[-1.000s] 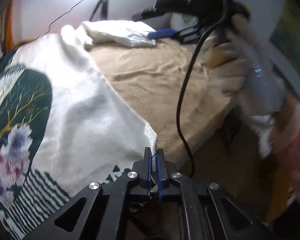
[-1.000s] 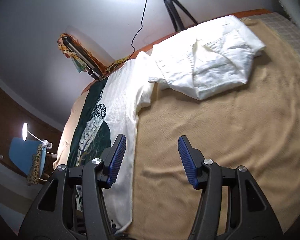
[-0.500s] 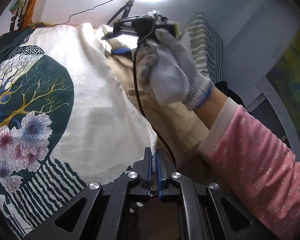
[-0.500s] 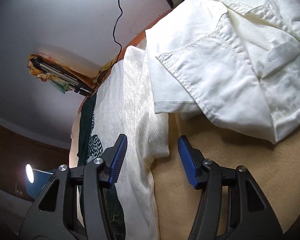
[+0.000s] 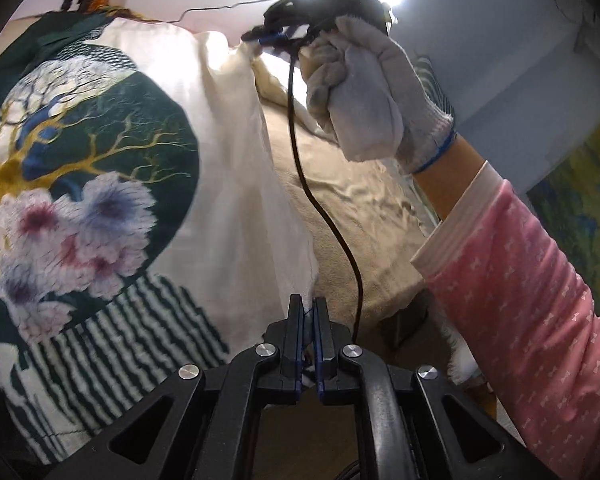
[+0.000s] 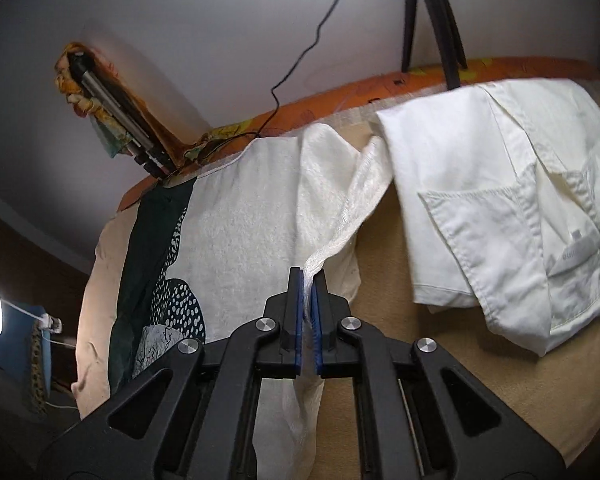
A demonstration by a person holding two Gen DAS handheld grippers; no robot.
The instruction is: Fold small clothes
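Cloth fills both views: my left gripper (image 5: 308, 312) is clenched on the printed shirt (image 5: 228, 208) at its hem corner, my right gripper (image 6: 307, 286) on its sleeve. Only the left view shows my gloved right hand (image 5: 372, 92) at one o'clock; only the right shows white shorts (image 6: 500, 200) at two o'clock on the bed (image 6: 440, 360).

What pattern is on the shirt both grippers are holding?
Cream shirt with a dark green circle, gold tree, pink-purple flowers and stripes; clearest in the left wrist view.
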